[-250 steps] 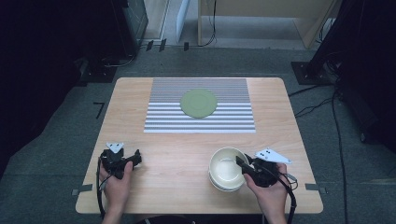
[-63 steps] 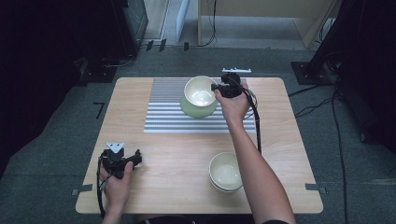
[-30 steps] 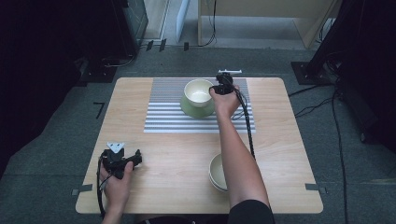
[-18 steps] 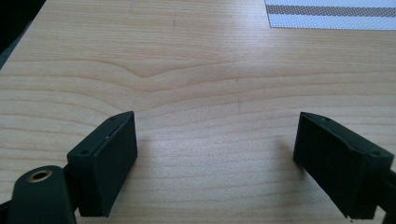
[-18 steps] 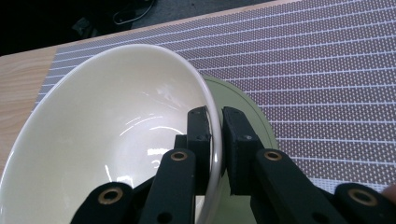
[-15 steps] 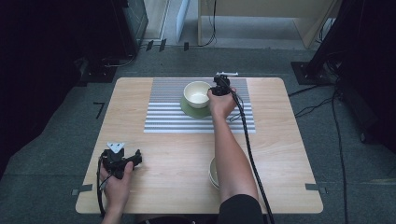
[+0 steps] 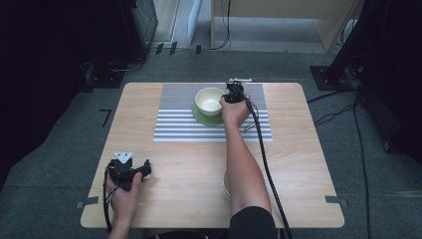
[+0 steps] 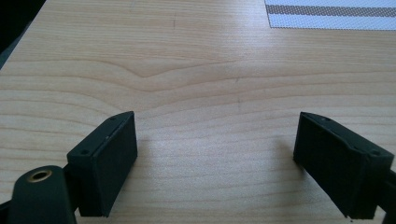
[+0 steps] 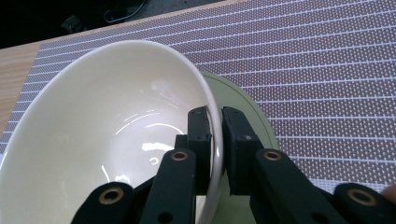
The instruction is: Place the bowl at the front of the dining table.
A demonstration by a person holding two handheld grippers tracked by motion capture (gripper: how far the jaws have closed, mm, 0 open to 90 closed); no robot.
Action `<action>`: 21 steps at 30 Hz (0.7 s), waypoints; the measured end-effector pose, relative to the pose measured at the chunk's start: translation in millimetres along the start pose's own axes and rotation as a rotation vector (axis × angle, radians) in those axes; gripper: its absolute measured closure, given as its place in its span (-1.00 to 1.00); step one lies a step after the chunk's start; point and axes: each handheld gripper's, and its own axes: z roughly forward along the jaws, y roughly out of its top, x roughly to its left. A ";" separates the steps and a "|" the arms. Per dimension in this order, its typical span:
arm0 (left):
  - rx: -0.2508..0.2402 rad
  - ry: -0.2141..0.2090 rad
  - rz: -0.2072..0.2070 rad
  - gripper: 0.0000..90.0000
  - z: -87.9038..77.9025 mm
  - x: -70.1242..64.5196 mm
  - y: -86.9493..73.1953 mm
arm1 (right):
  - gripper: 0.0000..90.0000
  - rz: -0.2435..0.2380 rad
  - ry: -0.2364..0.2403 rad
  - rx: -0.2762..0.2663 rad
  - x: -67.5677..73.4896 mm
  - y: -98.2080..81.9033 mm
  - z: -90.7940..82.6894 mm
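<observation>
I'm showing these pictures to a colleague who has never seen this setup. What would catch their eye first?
Most likely the cream bowl at the far side of the table, over a green plate on the striped mat, with the right gripper clamped on its rim, one jaw inside and one outside. Next, the left gripper resting open over bare wood at the near left corner of the table.

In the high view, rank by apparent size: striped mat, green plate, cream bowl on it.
1. striped mat, clearly largest.
2. and 3. green plate and cream bowl: unsure. They look about alike in width, and the bowl covers much of the plate.
</observation>
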 end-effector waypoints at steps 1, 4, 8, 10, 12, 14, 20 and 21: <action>0.000 0.000 0.000 -0.71 0.0 0.0 0.0 | 0.85 -0.001 -0.009 0.003 0.9 -0.2 -0.5; 0.000 0.000 0.000 -0.71 0.0 0.0 0.0 | 0.85 0.002 -0.018 0.004 1.5 -0.3 -0.6; -0.001 0.000 -0.001 -0.71 0.1 -0.1 0.0 | 0.83 0.007 -0.016 0.017 0.9 -0.1 -1.8; -0.001 0.000 0.000 -0.71 0.0 -0.1 0.0 | 0.63 0.021 0.018 0.032 -1.9 0.2 -2.2; -0.001 -0.001 0.001 -0.71 0.1 -0.1 0.0 | 0.07 0.030 0.031 0.035 -3.9 0.9 -2.0; 0.000 -0.001 0.001 -0.71 0.0 -0.1 0.0 | -0.44 0.028 0.029 0.047 -5.0 1.5 -1.4; 0.000 -0.002 0.002 -0.71 0.0 -0.2 0.0 | -0.61 0.039 -0.071 0.108 -7.9 1.8 -4.3; 0.000 -0.002 0.002 -0.71 0.0 -0.2 0.0 | -0.62 0.031 -0.072 0.102 -8.0 1.8 -6.2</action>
